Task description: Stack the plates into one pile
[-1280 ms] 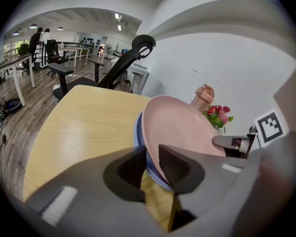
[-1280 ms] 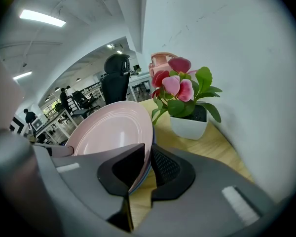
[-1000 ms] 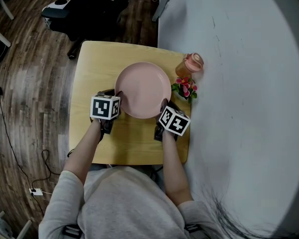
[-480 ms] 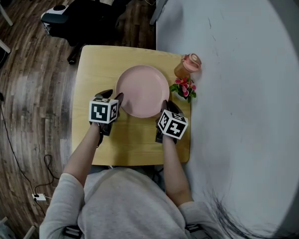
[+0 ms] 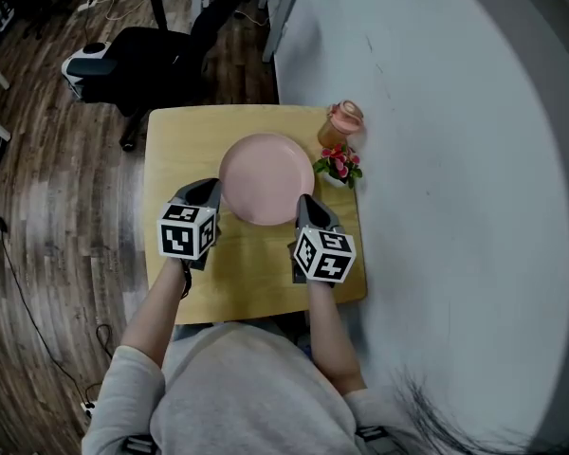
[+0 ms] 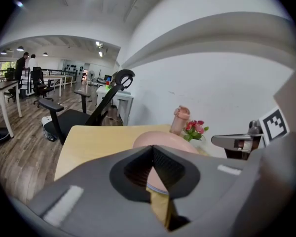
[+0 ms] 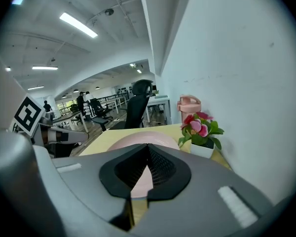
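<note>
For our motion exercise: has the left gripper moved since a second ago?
Yes. The left gripper has pulled back from the plate toward the table's near edge; its jaws have just closed on nothing.

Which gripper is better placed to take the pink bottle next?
Probably the right gripper: it sits on the side of the plate nearest the pink bottle. The left gripper would have to cross the plate. Both just closed their jaws on nothing.

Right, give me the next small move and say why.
Probably draw both tools back toward you and stop. The left tool and right tool have just closed, empty, either side of the pink plate; no other plate lies loose on the table.
</note>
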`<state>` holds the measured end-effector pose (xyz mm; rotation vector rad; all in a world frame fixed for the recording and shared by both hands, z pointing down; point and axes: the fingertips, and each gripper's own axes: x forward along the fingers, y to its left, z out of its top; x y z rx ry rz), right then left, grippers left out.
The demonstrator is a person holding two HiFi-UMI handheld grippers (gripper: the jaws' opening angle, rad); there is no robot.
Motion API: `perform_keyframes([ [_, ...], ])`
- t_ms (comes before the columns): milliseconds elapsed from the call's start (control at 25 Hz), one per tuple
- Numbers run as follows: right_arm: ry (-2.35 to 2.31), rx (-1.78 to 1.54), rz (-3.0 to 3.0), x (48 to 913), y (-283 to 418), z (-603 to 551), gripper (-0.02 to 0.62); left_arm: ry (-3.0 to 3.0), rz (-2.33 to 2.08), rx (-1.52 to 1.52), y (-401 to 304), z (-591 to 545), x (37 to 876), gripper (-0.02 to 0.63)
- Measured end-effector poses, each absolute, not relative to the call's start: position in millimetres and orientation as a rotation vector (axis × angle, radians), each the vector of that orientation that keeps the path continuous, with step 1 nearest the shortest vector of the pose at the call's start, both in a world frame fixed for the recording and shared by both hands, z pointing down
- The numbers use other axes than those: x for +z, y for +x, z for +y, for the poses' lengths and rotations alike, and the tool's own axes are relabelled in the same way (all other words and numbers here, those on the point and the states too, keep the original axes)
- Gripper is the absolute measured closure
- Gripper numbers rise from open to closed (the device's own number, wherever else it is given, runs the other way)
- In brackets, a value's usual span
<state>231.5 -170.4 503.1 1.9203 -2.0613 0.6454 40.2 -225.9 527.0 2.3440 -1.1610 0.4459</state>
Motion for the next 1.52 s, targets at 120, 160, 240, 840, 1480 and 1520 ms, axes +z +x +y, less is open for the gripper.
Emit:
perform_keyframes([
  [120, 1.960, 0.586, -2.070, 483.2, 223.8, -158.6, 0.592, 2.414, -1.150, 0.428, 37.5, -219.6, 506.9, 0.548],
  [160, 1.977, 0.570, -2.069, 476.7, 221.7, -154.2, 0.592, 2.439, -1.148, 0.421, 36.3, -217.7, 499.7, 0.548],
  [240, 2.015, 0.543, -2.067, 463.7, 218.3, -146.0, 0.592, 2.490, -1.145, 0.404, 33.5, -215.0, 484.8, 0.548],
  [840, 2.261, 0.249, -2.027, 371.3, 188.3, -90.7, 0.591, 2.799, -1.072, 0.176, 3.2, -191.7, 386.0, 0.547],
  [1480, 2.478, -0.034, -1.919, 294.7, 156.2, -29.8, 0.591, 2.987, -0.973, -0.109, -29.5, -161.5, 296.7, 0.546],
  [1520, 2.487, -0.049, -1.910, 291.9, 154.9, -26.0, 0.591, 2.993, -0.971, -0.121, -31.1, -159.9, 293.5, 0.546],
])
